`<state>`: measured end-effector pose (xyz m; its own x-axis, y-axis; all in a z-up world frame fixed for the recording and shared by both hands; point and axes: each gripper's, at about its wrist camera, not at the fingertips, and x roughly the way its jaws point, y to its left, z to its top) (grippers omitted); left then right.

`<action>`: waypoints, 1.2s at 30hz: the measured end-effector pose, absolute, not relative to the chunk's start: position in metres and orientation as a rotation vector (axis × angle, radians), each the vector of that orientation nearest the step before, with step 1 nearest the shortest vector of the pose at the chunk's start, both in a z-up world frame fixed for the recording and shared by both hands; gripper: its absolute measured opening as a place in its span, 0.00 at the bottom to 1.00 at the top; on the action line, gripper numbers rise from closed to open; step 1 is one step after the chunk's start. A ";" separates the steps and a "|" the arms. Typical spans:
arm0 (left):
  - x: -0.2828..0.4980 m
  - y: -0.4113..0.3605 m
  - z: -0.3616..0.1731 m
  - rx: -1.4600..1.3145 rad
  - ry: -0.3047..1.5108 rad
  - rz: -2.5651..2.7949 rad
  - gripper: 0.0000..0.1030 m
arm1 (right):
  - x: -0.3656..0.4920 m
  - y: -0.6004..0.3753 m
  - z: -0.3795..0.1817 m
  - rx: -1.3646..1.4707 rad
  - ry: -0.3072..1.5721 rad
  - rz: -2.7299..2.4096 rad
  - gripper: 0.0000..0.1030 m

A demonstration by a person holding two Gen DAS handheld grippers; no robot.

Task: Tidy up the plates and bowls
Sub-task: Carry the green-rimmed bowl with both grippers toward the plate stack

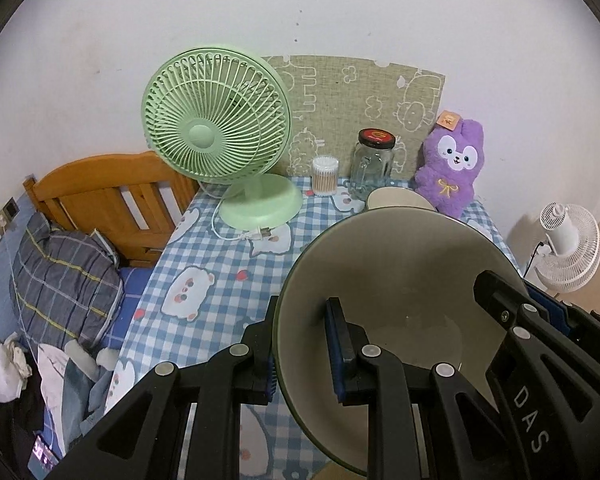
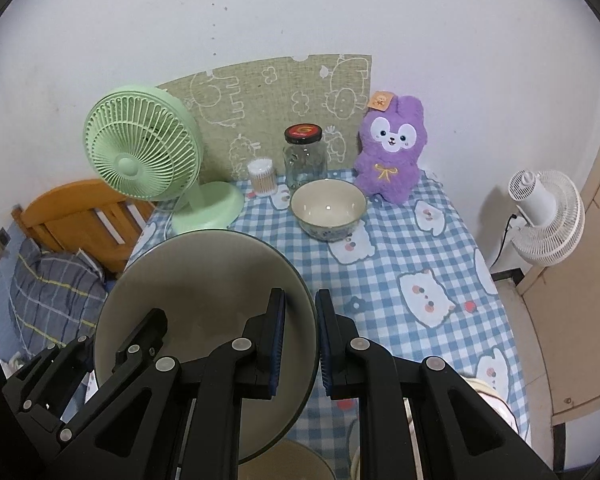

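Observation:
A large cream bowl with a dark green rim is held above the table by both grippers. My left gripper is shut on its left rim, one finger inside and one outside. My right gripper is shut on its right rim; its black fingers also show in the left wrist view. A smaller cream bowl with a blue pattern stands on the table near the back. In the left wrist view only its rim peeks over the big bowl.
The checked blue tablecloth carries a green fan, a cotton swab tub, a glass jar with a black lid and a purple plush. A bed with a wooden headboard lies to the left, a white fan to the right. Another dish edge shows below the big bowl.

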<state>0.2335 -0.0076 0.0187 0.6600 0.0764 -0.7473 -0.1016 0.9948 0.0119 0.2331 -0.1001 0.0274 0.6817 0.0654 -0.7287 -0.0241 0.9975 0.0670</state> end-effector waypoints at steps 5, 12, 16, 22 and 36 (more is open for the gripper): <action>0.213 -0.011 0.016 -0.040 0.847 0.112 0.18 | 0.215 -0.104 0.024 0.052 0.824 0.058 0.18; 0.190 -0.016 0.009 -0.038 0.853 0.114 0.18 | 0.192 -0.110 0.013 0.053 0.838 0.060 0.18; 0.179 -0.018 0.002 -0.037 0.863 0.114 0.18 | 0.181 -0.112 0.004 0.053 0.854 0.059 0.18; 0.164 -0.019 -0.011 -0.041 0.884 0.110 0.18 | 0.166 -0.114 -0.011 0.052 0.876 0.054 0.18; 0.142 -0.023 -0.044 -0.045 0.940 0.098 0.18 | 0.147 -0.115 -0.045 0.045 0.940 0.037 0.18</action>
